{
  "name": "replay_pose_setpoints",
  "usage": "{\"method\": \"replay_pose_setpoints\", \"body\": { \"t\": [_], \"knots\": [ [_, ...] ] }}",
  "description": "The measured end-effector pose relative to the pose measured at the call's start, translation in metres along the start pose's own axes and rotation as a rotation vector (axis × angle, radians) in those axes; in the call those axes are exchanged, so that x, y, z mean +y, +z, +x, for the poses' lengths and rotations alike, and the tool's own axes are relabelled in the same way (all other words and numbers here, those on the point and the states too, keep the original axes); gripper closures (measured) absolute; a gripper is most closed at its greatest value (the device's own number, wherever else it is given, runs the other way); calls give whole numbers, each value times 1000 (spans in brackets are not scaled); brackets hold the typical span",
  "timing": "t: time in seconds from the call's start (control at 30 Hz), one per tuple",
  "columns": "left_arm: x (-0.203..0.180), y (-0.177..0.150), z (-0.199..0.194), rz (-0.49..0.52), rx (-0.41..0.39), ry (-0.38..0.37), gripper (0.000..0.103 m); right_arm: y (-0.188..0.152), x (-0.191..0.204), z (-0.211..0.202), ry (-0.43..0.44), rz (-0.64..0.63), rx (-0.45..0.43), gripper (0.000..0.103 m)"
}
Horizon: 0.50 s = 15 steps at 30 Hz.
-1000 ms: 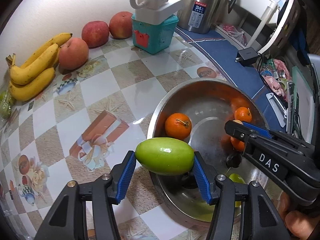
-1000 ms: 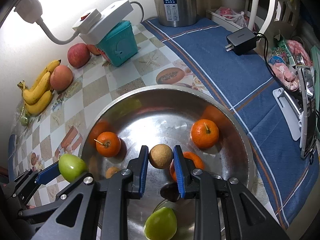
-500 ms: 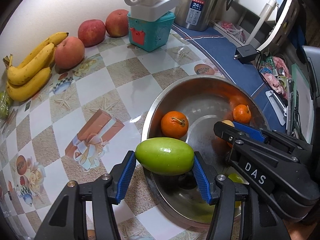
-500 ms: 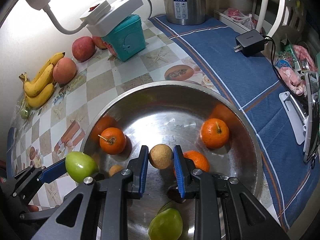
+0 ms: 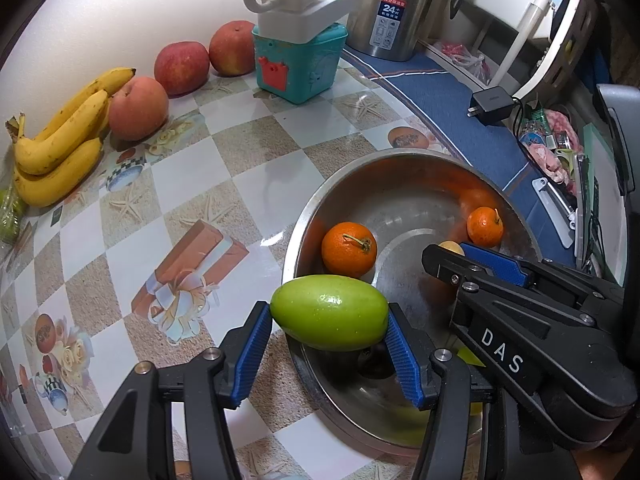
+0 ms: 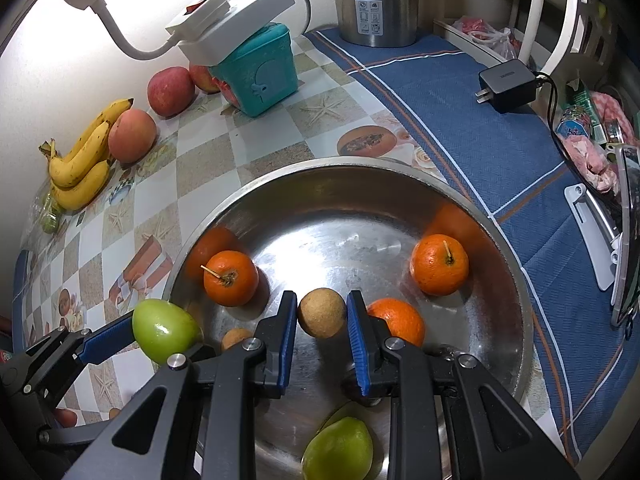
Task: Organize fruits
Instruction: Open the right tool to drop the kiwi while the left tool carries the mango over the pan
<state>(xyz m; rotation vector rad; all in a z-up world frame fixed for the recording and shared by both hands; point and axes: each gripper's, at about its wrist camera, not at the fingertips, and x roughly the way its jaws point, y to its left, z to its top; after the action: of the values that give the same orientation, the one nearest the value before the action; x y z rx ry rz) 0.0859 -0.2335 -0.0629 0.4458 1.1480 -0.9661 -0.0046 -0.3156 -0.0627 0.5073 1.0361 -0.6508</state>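
While nothing has shifted lately, the left gripper (image 5: 330, 334) still clamps a green fruit (image 5: 330, 312) and the right gripper (image 6: 322, 334) a small brown fruit (image 6: 322, 313) over the bowl (image 6: 516, 304), so sorting waits.

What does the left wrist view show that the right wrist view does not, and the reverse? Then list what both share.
Only the left wrist view: both pads of the left gripper clamped on the ends of the green fruit.

Only the right wrist view: the right gripper shut on a small brown fruit, a third orange behind its right finger, and a second green fruit in the bowl.

Both: the steel bowl with oranges, bananas, apples, the teal box and the steel kettle.
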Motion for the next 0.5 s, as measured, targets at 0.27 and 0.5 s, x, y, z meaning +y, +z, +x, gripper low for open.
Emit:
{"method": "replay_pose_setpoints", "body": {
  "t": [0.27,0.5],
  "knots": [
    [0,0,0,-1,4,-2,42,0,0,1,8,0,6,76],
    [-1,0,3,4,16,-4,42,0,0,2,10,-1,9,76]
  ]
}}
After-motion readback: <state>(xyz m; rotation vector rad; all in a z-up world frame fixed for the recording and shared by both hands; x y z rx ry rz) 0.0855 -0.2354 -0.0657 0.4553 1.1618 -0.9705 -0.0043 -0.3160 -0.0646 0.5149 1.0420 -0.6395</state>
